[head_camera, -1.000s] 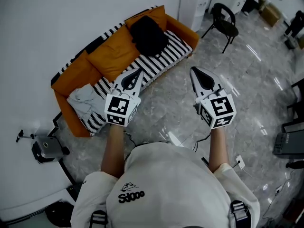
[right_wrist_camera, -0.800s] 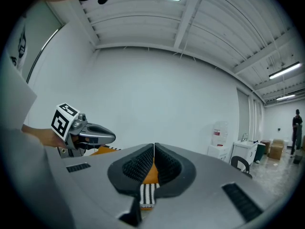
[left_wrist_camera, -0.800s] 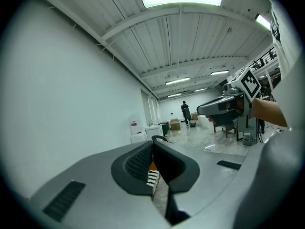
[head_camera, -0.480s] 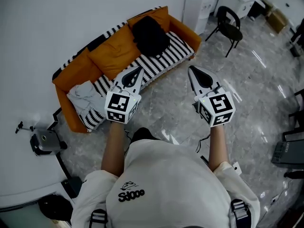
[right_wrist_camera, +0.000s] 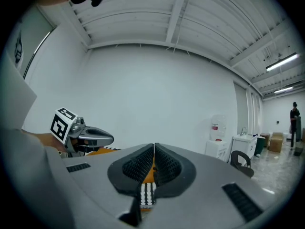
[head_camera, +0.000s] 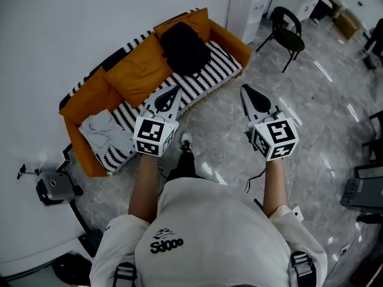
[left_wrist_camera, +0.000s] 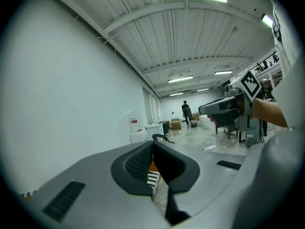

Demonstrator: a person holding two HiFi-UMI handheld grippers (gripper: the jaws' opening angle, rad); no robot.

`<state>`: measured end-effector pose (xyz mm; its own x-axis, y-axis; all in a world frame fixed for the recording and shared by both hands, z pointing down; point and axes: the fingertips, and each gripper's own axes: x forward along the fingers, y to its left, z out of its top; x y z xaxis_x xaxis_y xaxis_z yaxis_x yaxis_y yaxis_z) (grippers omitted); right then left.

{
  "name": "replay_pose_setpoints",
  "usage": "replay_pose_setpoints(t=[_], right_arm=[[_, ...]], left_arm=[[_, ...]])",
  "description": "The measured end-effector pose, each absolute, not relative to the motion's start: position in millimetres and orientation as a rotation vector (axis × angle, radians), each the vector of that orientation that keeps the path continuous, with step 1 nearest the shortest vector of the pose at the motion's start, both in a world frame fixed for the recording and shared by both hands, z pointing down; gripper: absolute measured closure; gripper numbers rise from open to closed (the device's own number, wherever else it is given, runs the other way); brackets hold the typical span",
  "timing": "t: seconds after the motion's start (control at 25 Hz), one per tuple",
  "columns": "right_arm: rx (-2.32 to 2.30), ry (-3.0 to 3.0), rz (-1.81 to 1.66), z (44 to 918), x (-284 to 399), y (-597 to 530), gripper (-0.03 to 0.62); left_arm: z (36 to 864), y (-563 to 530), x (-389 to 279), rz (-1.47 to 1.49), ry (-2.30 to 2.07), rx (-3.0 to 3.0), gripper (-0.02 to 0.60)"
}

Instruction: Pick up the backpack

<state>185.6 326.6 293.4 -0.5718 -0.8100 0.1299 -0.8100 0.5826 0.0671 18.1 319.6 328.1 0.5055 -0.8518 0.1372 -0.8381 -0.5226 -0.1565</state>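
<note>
**Backpack on the sofa, both hand-held grippers shut and empty**

Black backpack point(head_camera: 184, 45) slumped on the seat of an orange sofa point(head_camera: 234, 42), at 12 o'clock from the left hand-held gripper point(head_camera: 173, 90). Leaning against the orange back cushions point(head_camera: 139, 70), on a black-and-white striped cover point(head_camera: 206, 76). Whether zipped, and what is inside, not to be told. Pale grey blanket point(head_camera: 103, 137) bundled at the sofa's other end, at 8 o'clock from the left hand-held gripper.

Left hand-held gripper pointing toward the sofa, seen over its front edge, jaws pressed together with nothing between them. Right hand-held gripper point(head_camera: 245, 90) at 3 o'clock from it, well apart, over grey marble floor point(head_camera: 323, 112), jaws likewise together and empty. Neither touching the backpack.

White water dispenser point(head_camera: 244, 6) at 1 o'clock, just past the sofa's arm. Black chair point(head_camera: 286, 31) just beside the dispenser. Cardboard boxes point(head_camera: 344, 18) at 2 o'clock near the far wall. Small grey machine point(head_camera: 55, 187) on the floor at 8 o'clock. One shoe point(head_camera: 185, 141) of the person just below the left hand-held gripper, near the sofa's front.
</note>
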Motion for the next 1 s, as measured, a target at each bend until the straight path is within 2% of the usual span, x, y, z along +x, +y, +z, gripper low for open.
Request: replay_pose_setpoints(t=[0.52,1.0], right_arm=[[1.454,-2.623,-0.001,284,141,137,0.559],[1.447,-2.583,0.04,290,101,38,0.559]], left_arm=[[325,116,-34,-0.328,1.431,-2.694,0.56],[337,13,-72,-0.359,1.426,-2.743,0.56]])
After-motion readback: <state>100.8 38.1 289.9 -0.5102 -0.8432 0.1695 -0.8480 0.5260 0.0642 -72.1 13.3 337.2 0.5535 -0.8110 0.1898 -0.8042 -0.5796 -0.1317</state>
